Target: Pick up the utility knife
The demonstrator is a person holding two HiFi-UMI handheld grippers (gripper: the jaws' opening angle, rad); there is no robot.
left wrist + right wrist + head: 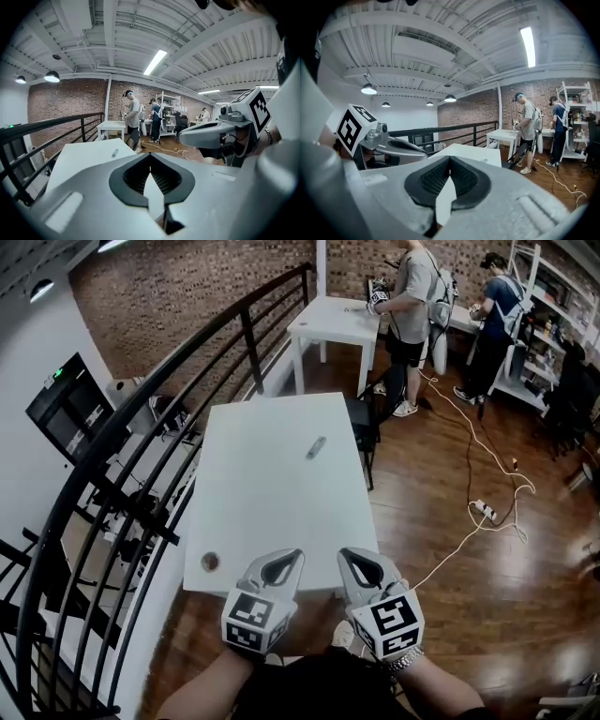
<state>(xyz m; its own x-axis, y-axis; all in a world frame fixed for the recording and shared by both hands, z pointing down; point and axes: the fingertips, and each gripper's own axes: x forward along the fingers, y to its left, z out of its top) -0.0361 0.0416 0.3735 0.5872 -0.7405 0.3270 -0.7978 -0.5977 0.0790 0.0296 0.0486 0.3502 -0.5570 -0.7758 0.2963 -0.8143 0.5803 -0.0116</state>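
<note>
Grey utility knife (316,447) lies on the white tabletop (262,512), toward its far side; well short of it, at the near edge, left hand-held gripper (292,557) and right hand-held gripper (347,556) both clenched, empty.

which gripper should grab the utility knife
Right, narrowly: the small grey utility knife lies toward the white table's right side. The left gripper and right gripper are both shut, empty and equally far back.

A long fluorescent ceiling tube (155,62) and round pendant lamps (368,88) lit the room brightly. Glare streaked the glossy brown wooden floor (441,559). Edges bulged, corners darkened; the grey left gripper (150,159) sat soft near its lens.
</note>
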